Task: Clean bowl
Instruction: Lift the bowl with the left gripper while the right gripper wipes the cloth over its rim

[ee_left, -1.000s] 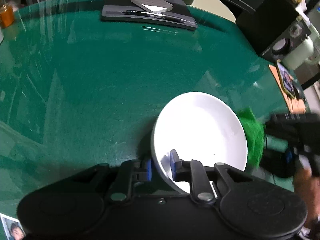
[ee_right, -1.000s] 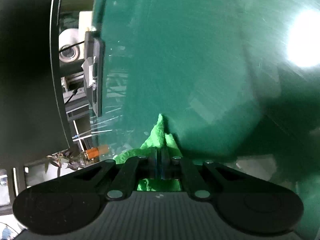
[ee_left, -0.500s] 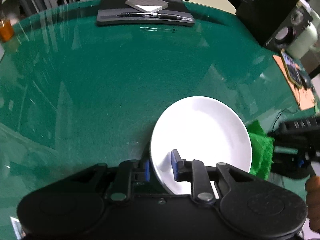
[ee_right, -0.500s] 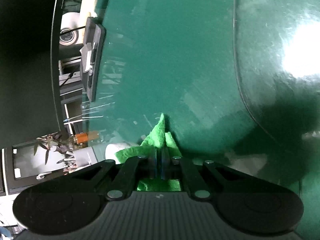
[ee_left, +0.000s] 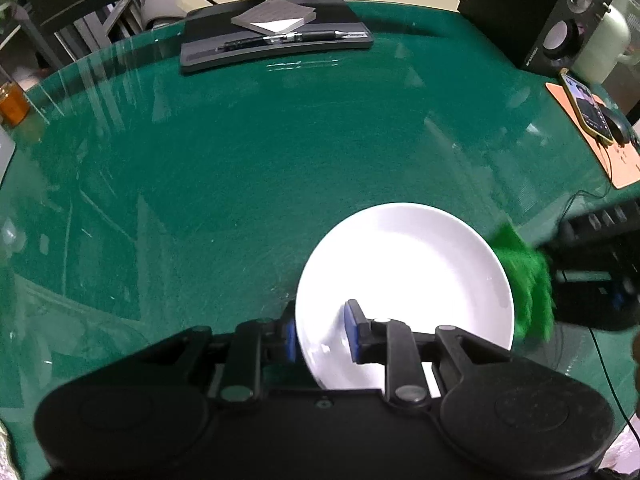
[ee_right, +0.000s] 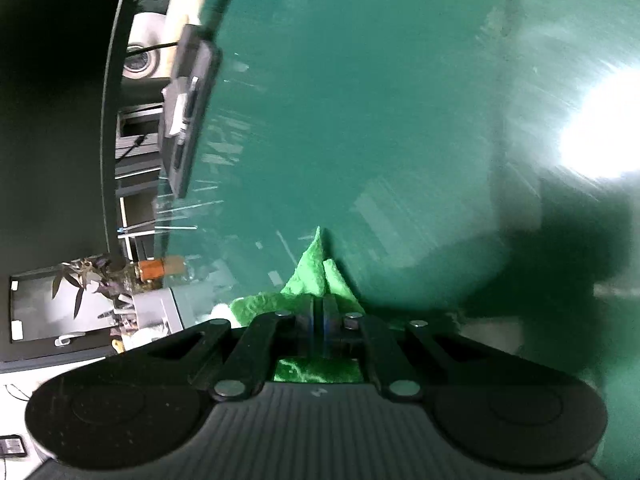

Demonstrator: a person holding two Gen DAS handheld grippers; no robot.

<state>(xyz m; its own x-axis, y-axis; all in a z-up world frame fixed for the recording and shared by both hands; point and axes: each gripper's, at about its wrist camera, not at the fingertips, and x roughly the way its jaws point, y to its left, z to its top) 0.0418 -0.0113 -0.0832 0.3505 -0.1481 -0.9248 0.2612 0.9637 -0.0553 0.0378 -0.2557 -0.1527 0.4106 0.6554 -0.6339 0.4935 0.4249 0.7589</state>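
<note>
At the bottom of the left wrist view, the left gripper (ee_left: 320, 330) straddles the near rim of the white bowl (ee_left: 404, 276), one blue pad outside the wall and one inside. Its jaws have just been opening a little with the rim between them; they stand narrow, and whether the pads press the rim I cannot tell. The bowl sits on the green tabletop (ee_left: 240, 168) and looks empty, with no food or water visible inside.

Just beside the bowl's right edge, the right gripper (ee_left: 592, 280) comes in from the side, pinched tight on a green cloth (ee_left: 524, 284). The cloth hangs against the outer right rim, not yet inside the bowl. In the right wrist view the cloth (ee_right: 316, 276) sticks out past the closed pads as a folded point. The coming wipe probably turns on this: the bowl's hollow lies leftward of the cloth, across the rim, so the right hand is the one placed to sweep inward.

Farther back lie a dark tray (ee_left: 276, 46) with a pen (ee_left: 280, 40) and a notepad (ee_left: 274, 14).
</note>
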